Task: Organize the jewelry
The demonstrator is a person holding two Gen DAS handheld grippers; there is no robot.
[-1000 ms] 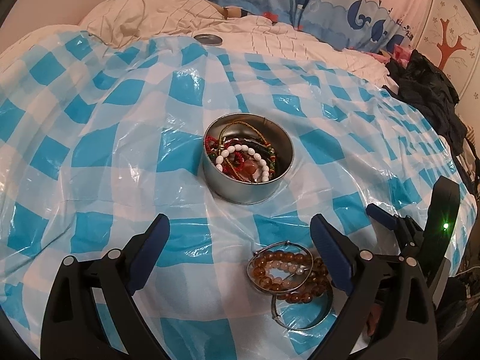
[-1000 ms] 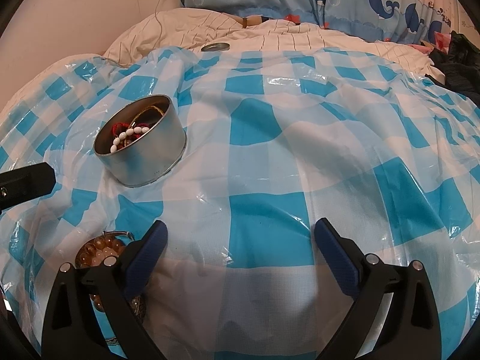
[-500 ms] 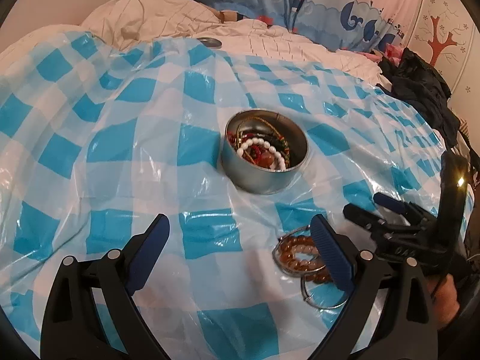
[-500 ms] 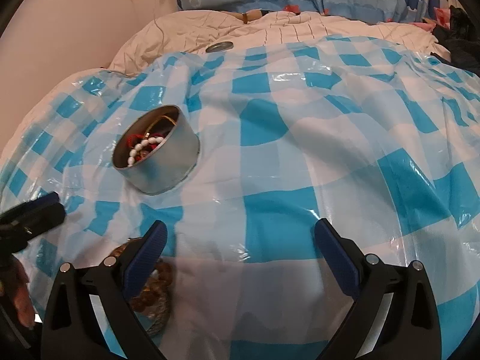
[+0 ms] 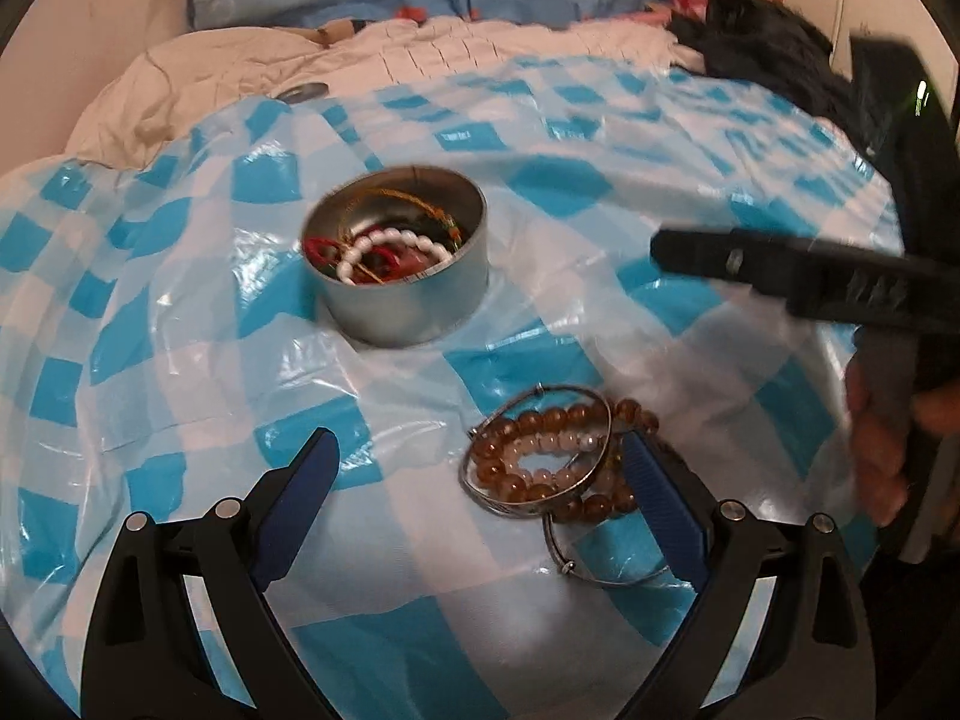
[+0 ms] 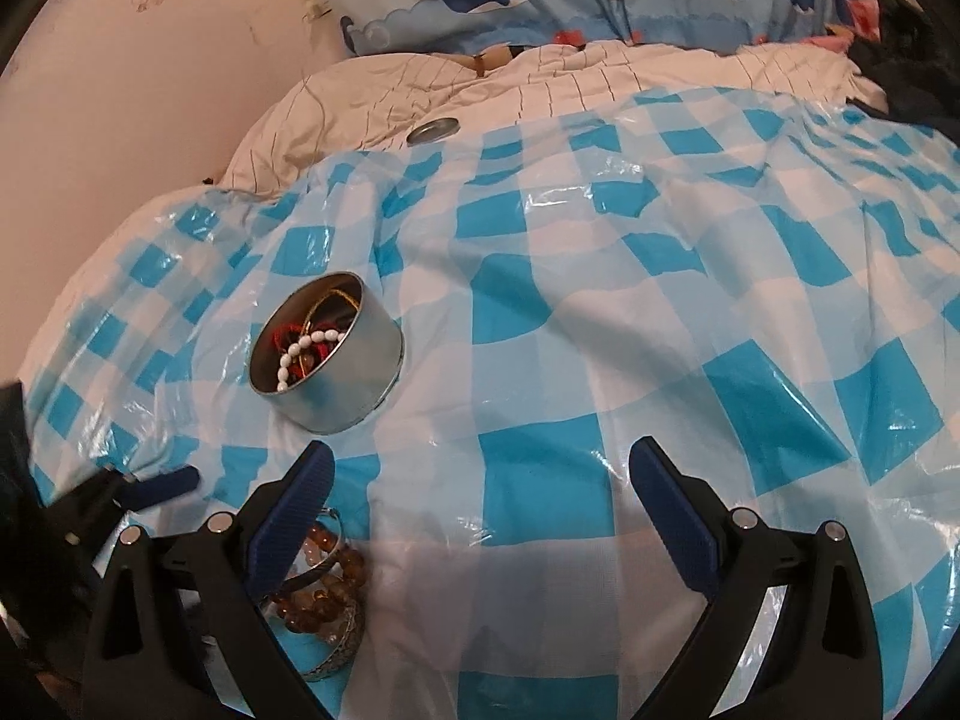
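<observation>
Round tin of jewelry on a blue-checked plastic sheet, loose bracelets nearby.

The metal tin (image 5: 402, 258) holds a white bead bracelet (image 5: 390, 246), red cord pieces and gold chain. An amber bead bracelet (image 5: 528, 462) and silver bangles (image 5: 540, 450) lie on the sheet (image 6: 600, 330), just beside the left gripper (image 5: 480, 498), jaws apart. The right gripper (image 6: 480, 498) hangs over bare sheet, jaws apart.
</observation>
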